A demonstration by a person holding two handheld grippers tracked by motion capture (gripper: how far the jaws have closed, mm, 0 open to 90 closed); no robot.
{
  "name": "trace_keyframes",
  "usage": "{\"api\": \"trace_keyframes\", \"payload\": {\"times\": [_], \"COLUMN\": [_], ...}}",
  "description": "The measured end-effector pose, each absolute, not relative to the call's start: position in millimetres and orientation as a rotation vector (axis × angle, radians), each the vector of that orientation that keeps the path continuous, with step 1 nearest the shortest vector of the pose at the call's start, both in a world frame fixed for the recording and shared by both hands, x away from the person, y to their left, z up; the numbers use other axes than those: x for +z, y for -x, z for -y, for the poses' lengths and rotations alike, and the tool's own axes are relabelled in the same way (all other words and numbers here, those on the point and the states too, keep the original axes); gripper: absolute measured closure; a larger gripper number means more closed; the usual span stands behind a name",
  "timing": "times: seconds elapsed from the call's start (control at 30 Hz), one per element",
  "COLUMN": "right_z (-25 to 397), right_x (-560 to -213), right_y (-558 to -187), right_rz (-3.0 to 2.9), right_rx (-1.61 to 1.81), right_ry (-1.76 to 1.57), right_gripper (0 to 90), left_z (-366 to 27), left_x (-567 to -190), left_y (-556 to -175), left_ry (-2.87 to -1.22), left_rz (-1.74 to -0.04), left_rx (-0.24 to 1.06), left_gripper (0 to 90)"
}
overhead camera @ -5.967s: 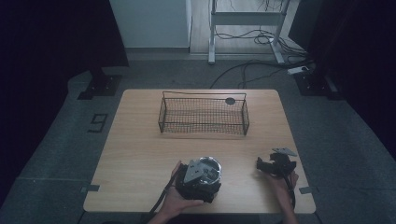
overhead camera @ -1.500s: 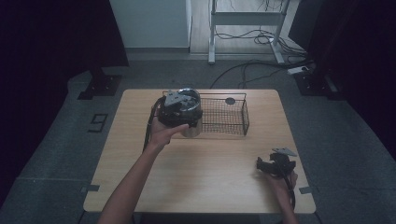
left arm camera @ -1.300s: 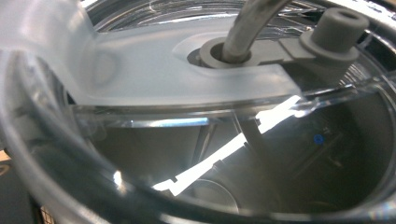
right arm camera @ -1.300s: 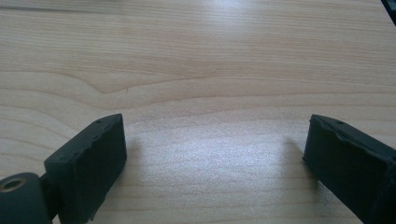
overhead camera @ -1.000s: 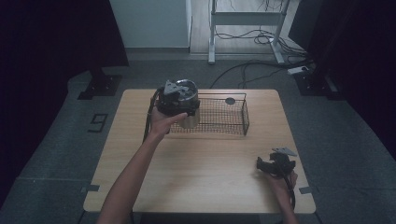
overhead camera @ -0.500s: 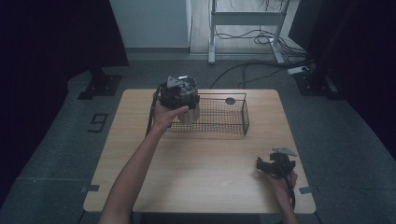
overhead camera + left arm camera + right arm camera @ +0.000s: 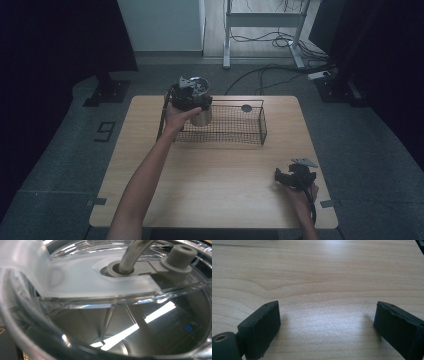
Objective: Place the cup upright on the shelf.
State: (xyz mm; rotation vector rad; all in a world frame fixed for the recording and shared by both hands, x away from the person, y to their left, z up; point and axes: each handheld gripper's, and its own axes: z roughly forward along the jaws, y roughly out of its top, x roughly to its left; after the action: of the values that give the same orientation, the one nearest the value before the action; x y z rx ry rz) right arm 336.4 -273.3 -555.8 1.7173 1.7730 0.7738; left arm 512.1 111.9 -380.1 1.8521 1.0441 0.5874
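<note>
A steel tumbler [image 7: 202,116] with a clear lid hangs over the left end of the black wire basket [image 7: 262,129], its lower part level with the basket's wall. My left gripper [image 7: 187,95] grips it from above at the rim. Up close in the left gripper view, the clear lid [image 7: 100,277] carries a metal straw [image 7: 132,252] through a grey plug [image 7: 180,255], with the shiny steel inside below; the jaws are hidden. My right gripper [image 7: 289,177] rests on the table near the front right, open [image 7: 327,315], with bare wood between its fingers [image 7: 262,322].
The wooden table [image 7: 215,185] has open room between the basket and the front edge. A small dark round disc [image 7: 246,108] lies at the basket's far side. Beyond the table, cables [image 7: 280,70] and a metal stand are on the floor.
The left gripper has carried the tumbler from the table's front edge up to the basket's left end, drifting slightly farther back in the last second. The right gripper has stayed put.
</note>
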Motion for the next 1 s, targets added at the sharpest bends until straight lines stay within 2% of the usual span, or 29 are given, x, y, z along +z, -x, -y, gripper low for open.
{"api": "trace_keyframes", "payload": {"times": [0.6,1.0], "right_z": [273,273], "right_x": [-556,-556], "right_y": [-336,-336], "right_rz": [-1.774,-1.774], "right_rx": [0.775,0.775], "right_ry": [-1.719,-1.718], "right_gripper": [7.0,7.1], "left_z": [-106,-105], "left_x": [-423,-438], "left_y": [-528,-531], "left_ry": [-1.882,-1.883], "left_rz": [-1.126,-1.159], "left_rx": [0.573,0.570], "left_gripper": [4.0,4.1]}}
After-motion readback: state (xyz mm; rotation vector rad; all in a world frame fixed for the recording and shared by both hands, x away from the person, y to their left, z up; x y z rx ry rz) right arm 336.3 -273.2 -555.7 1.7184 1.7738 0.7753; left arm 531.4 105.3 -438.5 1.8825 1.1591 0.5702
